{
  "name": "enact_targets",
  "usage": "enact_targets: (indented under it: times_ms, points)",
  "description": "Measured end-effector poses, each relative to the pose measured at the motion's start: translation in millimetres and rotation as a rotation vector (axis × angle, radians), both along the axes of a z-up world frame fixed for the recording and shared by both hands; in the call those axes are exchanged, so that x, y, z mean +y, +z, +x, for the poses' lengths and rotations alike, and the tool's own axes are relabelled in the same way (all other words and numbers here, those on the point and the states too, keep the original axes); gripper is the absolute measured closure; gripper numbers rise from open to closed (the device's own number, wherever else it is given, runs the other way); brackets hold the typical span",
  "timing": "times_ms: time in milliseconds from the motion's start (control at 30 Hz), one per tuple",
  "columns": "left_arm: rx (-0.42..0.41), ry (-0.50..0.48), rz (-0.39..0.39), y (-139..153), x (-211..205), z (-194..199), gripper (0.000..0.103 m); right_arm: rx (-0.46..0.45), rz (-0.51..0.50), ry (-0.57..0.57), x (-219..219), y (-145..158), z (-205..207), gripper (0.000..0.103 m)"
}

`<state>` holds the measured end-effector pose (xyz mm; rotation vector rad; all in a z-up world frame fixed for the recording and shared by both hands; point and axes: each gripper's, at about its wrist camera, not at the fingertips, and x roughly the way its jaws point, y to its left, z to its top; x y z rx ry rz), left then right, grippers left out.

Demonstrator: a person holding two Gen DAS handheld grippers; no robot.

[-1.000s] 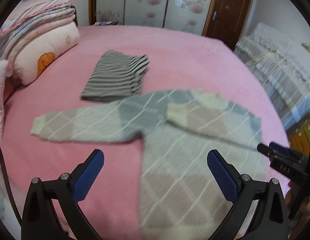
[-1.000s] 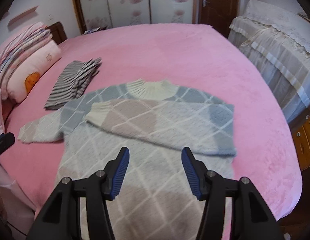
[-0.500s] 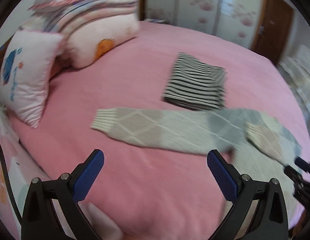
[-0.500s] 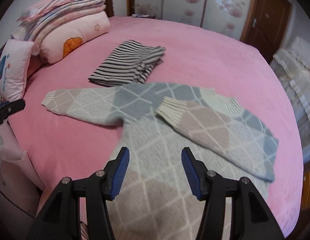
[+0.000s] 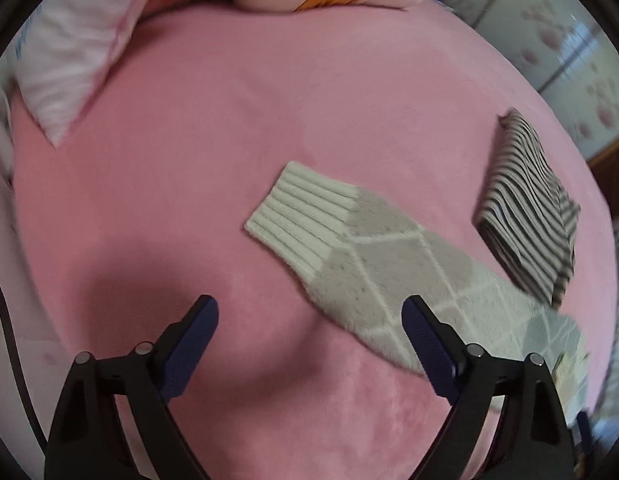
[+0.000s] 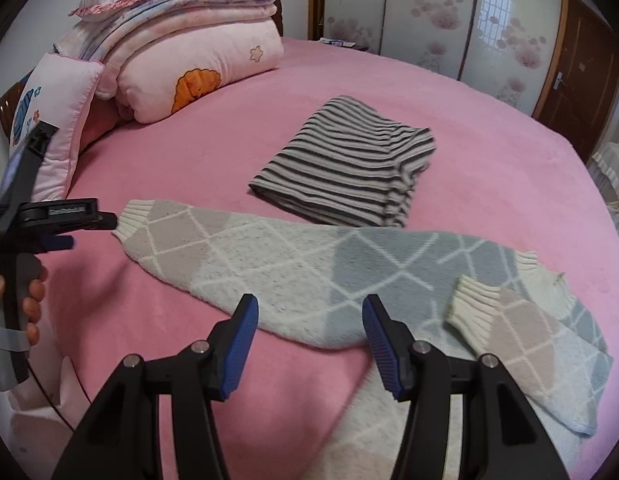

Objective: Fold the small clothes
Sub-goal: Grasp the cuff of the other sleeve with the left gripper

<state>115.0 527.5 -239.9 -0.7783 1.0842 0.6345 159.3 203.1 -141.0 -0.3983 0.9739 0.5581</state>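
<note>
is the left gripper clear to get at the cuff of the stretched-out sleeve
Probably yes. The left gripper is open, and only bare pink blanket lies between it and the ribbed cuff, which lies flat with nothing on it.

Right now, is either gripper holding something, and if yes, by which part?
Nothing is held. The left gripper is open near the sweater's outstretched cuff; the right gripper is open over that sleeve.

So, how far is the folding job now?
Done: the striped garment lies folded on the bed, and one sleeve of the sweater is folded across its body. In hand: nothing; the left gripper is open near the other sleeve's cuff, the right gripper open too. Left: that sleeve and the body.
</note>
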Motion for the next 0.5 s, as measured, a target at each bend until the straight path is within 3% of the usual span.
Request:
enact_targets:
  times_ms: [67, 233, 333, 433, 467, 500]
  points:
    - [0.001, 0.037, -0.027, -12, 8, 3, 0.012, 0.005, -0.004, 0.009, 4, -6, 0, 0.049]
    - [0.006, 0.084, -0.128, -43, 21, 16, 0.027, 0.011, -0.025, 0.005, 2, -18, 2, 0.049]
    - [0.066, 0.061, -0.090, -54, 15, 27, 0.032, 0.017, -0.034, -0.018, -8, -23, 7, 0.049]
    - [0.087, 0.023, -0.052, -57, 7, 35, 0.068, 0.026, -0.034, -0.049, -20, -27, 13, 0.049]
    - [0.090, 0.004, -0.043, -55, 5, 38, 0.090, 0.028, -0.033, -0.060, -24, -27, 15, 0.049]
    - [0.099, -0.034, -0.006, -51, -2, 42, 0.093, 0.030, -0.032, -0.070, -28, -28, 16, 0.049]
